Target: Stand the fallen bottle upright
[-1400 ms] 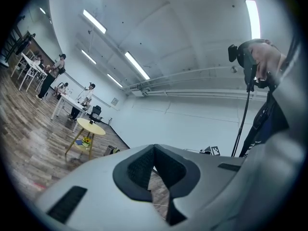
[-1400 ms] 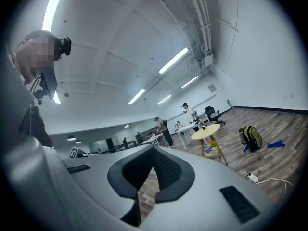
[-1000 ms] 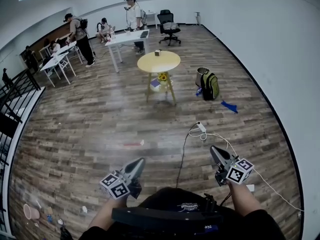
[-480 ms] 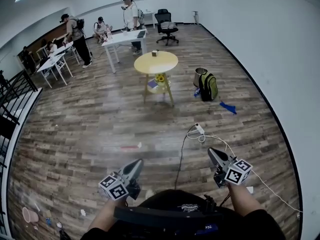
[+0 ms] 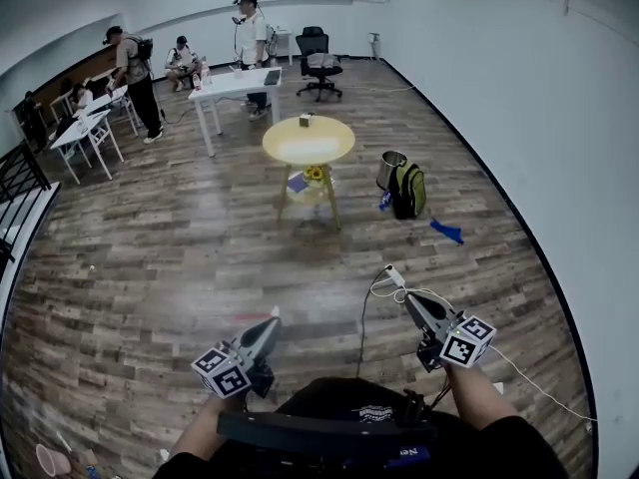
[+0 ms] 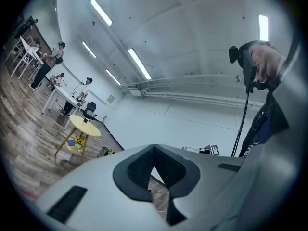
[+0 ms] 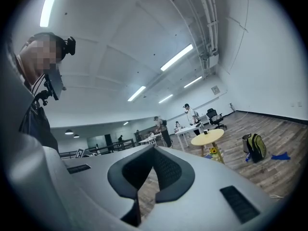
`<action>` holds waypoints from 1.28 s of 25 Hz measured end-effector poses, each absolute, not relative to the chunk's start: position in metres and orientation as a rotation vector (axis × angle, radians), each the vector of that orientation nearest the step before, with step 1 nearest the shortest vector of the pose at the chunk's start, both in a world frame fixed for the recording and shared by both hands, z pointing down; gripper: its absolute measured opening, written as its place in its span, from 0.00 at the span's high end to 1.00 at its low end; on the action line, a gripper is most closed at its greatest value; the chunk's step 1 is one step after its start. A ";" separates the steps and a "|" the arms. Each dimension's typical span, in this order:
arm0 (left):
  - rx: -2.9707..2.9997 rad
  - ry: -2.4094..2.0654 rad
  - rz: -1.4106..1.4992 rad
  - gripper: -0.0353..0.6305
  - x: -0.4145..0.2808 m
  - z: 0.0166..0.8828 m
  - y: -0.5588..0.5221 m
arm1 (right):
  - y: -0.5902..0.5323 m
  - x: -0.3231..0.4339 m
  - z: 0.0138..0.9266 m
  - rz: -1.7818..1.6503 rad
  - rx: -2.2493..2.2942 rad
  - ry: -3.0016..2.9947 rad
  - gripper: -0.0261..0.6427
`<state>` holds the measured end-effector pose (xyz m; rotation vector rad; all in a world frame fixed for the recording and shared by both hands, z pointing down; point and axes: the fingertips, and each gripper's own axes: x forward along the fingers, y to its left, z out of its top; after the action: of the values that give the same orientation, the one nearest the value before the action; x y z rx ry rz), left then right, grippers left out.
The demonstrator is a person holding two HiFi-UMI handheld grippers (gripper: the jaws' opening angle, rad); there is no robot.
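No fallen bottle can be made out in any view. My left gripper [image 5: 272, 319] and right gripper [image 5: 409, 299] are held out level in front of my body, over the wooden floor, both pointing towards a round yellow table [image 5: 309, 141] some way ahead. A small box-like object [image 5: 306, 120] stands on its top, and flowers [image 5: 321, 174] sit on its lower shelf. In the left gripper view the left gripper [image 6: 154, 146] has its jaws met at the tips with nothing between them. The right gripper [image 7: 155, 148] looks the same in its own view, shut and empty.
A green backpack [image 5: 407, 189] and a metal bin [image 5: 390, 167] stand right of the table, with a blue scrap [image 5: 446, 231] nearby. A white power strip and cable [image 5: 391, 277] lie on the floor just ahead of my right gripper. Several people, white tables [image 5: 232, 85] and an office chair [image 5: 319, 60] are at the far end.
The whole room has slid towards me: the round table, backpack and cable are nearer. Both grippers keep their pose in front of my body, still shut.
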<state>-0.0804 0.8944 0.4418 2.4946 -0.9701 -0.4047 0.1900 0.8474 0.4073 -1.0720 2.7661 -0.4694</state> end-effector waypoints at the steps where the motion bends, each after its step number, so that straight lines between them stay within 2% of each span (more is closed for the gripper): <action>1: 2.498 -0.963 -0.399 0.91 -0.094 0.444 0.884 | 0.839 0.173 0.406 -0.468 -1.068 2.768 0.92; 7: 2.470 -0.934 -0.389 0.91 -0.133 0.459 0.826 | 0.785 0.116 0.416 -0.492 -1.051 2.785 0.92; 15: 2.440 -0.987 -0.364 0.91 -0.122 0.467 0.761 | 0.709 0.135 0.435 -0.545 -1.024 2.774 0.92; 19: 2.452 -1.047 -0.352 0.91 -0.089 0.464 0.720 | 0.658 0.163 0.432 -0.536 -0.939 2.792 0.92; 27: 2.426 -1.141 -0.379 0.91 0.038 0.439 0.634 | 0.545 0.273 0.417 -0.526 -0.791 2.830 0.92; 32: 2.433 -1.138 -0.371 0.91 0.092 0.438 0.598 | 0.502 0.318 0.420 -0.529 -0.769 2.834 0.92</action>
<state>0.0920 0.5976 0.4377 2.4327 -1.1379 -0.3705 0.3179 0.5016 0.4205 -0.7692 2.8335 -0.5290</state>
